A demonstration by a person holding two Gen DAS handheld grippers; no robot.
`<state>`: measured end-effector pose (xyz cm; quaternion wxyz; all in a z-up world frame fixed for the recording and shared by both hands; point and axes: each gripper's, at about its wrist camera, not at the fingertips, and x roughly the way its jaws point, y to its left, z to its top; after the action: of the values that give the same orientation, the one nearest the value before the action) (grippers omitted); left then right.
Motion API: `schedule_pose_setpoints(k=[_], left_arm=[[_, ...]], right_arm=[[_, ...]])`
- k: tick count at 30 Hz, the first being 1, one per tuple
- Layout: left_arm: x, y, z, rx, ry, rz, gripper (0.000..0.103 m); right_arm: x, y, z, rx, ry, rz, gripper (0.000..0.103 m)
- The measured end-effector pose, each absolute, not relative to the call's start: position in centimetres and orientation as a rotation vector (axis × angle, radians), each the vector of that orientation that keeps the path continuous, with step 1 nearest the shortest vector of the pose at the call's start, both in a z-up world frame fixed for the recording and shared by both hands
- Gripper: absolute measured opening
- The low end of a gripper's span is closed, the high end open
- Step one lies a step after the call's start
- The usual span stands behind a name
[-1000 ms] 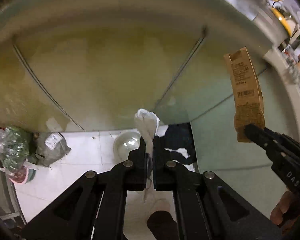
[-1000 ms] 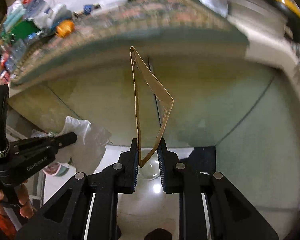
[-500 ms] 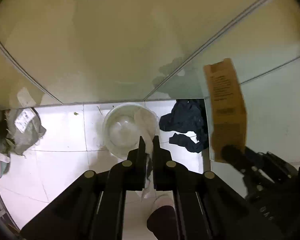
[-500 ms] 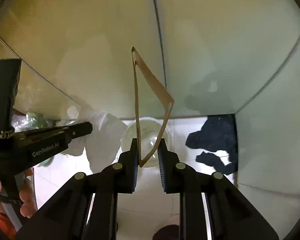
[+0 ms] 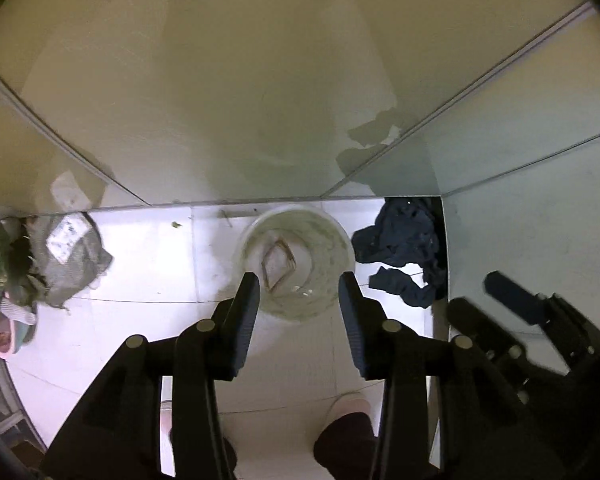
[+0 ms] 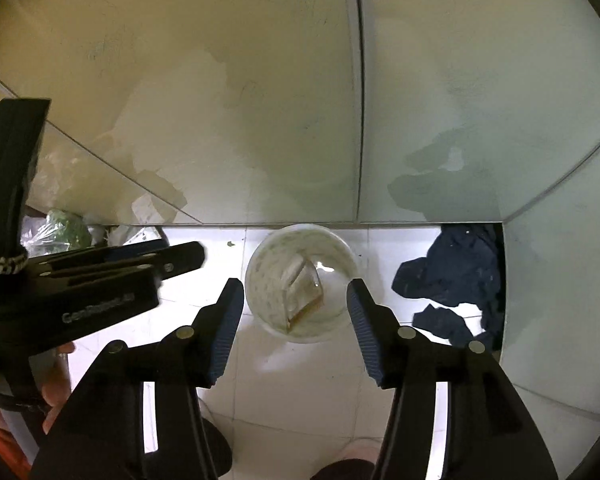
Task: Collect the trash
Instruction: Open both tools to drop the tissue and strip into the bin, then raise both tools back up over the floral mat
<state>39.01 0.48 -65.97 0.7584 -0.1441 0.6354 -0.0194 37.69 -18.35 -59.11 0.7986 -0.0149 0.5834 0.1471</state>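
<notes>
A white bucket (image 5: 340, 236) (image 6: 260, 264) stands on the pale tiled floor against the cabinet base. A flattened brown cardboard box (image 5: 278, 266) (image 6: 306, 296) lies inside it, with a pale crumpled tissue (image 6: 294, 270) beside it. My left gripper (image 5: 298, 280) hangs over the bucket, its jaws opening and nothing between them. My right gripper (image 6: 295, 284) hangs over it too, jaws opening and empty. In the left wrist view the right gripper (image 5: 520, 308) shows at the right edge. In the right wrist view the left gripper (image 6: 172, 256) comes in from the left, held by a hand.
A dark blue cloth (image 5: 404, 248) (image 6: 456, 276) lies crumpled right of the bucket. At the left lie a grey labelled bag (image 5: 68, 252) and a bag of greens (image 6: 66, 232). Glossy cabinet fronts (image 5: 260, 80) rise behind. A person's foot (image 5: 348, 404) is below.
Both grippers sank from counter height to just above the bucket. Their jaws have opened; the tissue and the cardboard box have left them and now lie in the bucket.
</notes>
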Motion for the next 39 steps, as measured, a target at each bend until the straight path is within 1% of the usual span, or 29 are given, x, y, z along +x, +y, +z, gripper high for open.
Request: schedule_pose_setpoints(k=[2, 5, 6, 9, 14, 18, 23, 27, 28, 31, 33, 34, 35, 36, 37, 38, 39], left_arm=[[38.6, 0.4, -63.7, -0.281, 1.369, -0.026, 0.039], [37.8, 0.1, -59.0, -0.248, 1.332, -0.015, 0.039], [37.6, 0.4, -58.2, -0.239, 1.319, -0.016, 0.039], [36.8, -0.3, -52.4, -0.206, 1.271, -0.022, 0.039], [35.6, -1.2, -42.3, -0.202, 1.194, -0.031, 0.039], [34.4, -2.2, -33.7, -0.194, 1.115, -0.028, 0.039], [32.6, -3.5, -23.6, -0.185, 0.976, -0.011, 0.043], [31.4, -4.2, -17.8, -0.167, 0.875, 0.024, 0.045], [31.2, -4.5, -16.4, -0.163, 0.849, 0.034, 0.048], [30.1, -4.7, -12.6, -0.169, 0.771, 0.047, 0.049], [29.5, -4.5, -11.1, -0.171, 0.739, 0.07, 0.05], [29.4, -4.3, -10.4, -0.17, 0.728, 0.085, 0.054], [29.4, -4.0, -9.8, -0.171, 0.72, 0.098, 0.058], [29.4, -3.7, -9.4, -0.175, 0.71, 0.108, 0.067], [29.3, -3.3, -8.9, -0.179, 0.695, 0.116, 0.073], [29.3, -2.8, -8.5, -0.183, 0.677, 0.128, 0.077], [29.4, -2.4, -8.1, -0.183, 0.665, 0.136, 0.086]], right_arm=[[37.6, -18.1, -58.1, -0.027, 1.244, 0.307, 0.05], [37.2, -18.2, -54.9, -0.027, 1.225, 0.296, 0.05], [37.1, -18.3, -53.4, -0.03, 1.213, 0.293, 0.05], [36.6, -18.5, -49.2, -0.026, 1.184, 0.29, 0.05], [35.3, -19.4, -39.8, -0.019, 1.103, 0.284, 0.05], [33.7, -20.3, -30.9, -0.001, 1.019, 0.284, 0.05], [31.5, -21.5, -21.4, -0.005, 0.897, 0.306, 0.05], [29.8, -22.3, -14.9, -0.022, 0.79, 0.344, 0.05], [29.6, -22.5, -13.8, -0.024, 0.771, 0.353, 0.05], [29.2, -22.8, -10.7, -0.035, 0.715, 0.385, 0.05], [28.7, -22.2, -9.2, -0.05, 0.675, 0.393, 0.05], [28.6, -22.0, -8.6, -0.056, 0.662, 0.397, 0.051], [28.6, -21.8, -8.0, -0.06, 0.648, 0.402, 0.055], [28.7, -21.7, -7.7, -0.063, 0.64, 0.404, 0.058], [28.8, -21.5, -7.2, -0.065, 0.627, 0.408, 0.064], [28.7, -21.4, -6.8, -0.065, 0.613, 0.411, 0.066], [28.8, -21.3, -6.4, -0.067, 0.604, 0.413, 0.067]])
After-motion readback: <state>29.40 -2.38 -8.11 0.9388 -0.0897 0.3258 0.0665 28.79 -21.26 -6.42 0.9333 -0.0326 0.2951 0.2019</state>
